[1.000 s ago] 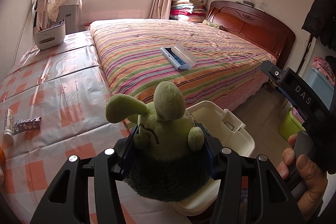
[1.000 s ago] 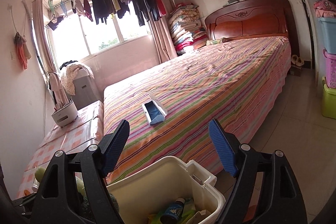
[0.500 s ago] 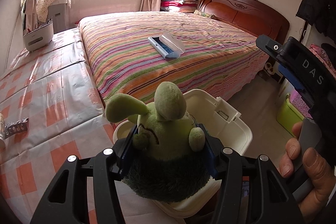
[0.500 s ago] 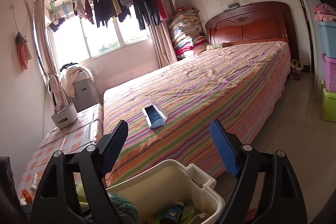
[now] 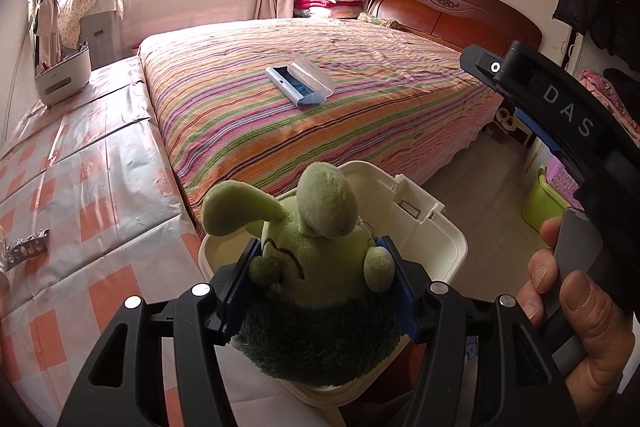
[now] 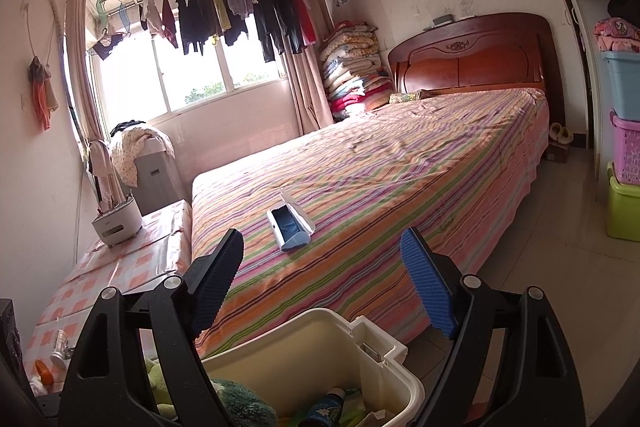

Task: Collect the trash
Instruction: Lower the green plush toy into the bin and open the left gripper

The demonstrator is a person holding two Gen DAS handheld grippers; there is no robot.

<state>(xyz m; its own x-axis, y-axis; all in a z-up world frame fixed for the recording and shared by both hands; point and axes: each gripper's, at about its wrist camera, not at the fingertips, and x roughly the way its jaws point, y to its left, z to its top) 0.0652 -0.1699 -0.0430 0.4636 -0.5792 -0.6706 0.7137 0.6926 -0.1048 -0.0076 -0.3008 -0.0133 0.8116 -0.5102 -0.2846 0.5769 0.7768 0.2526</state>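
the left gripper [image 5: 320, 287] holds a green plush [image 5: 316, 259] between its blue pads, over the white bin [image 5: 436, 247] that stands at the foot of the bed [image 5: 304, 115]. the jaws have just been opening, yet the pads look to press on the toy's sides still, so i read it as grasped, loosely. the plush is soft and light; it squashes under the pads and springs back, so it should drop free with a little more release and cannot break. its ears point toward 12 and 10 o'clock, the furry dark base toward 6. the best hold is across the round body, as now; an ear would bend and swing.

the right gripper [image 6: 320, 283] hangs over the same bin with jaws wide and nothing between them. the bin already holds a bottle [image 6: 326, 405] and some wrappers. on the checked tabletop at 9 o'clock lies a blister strip [image 5: 28, 247], thin, stiff and light, likely trash still to collect; pinch it by an edge.
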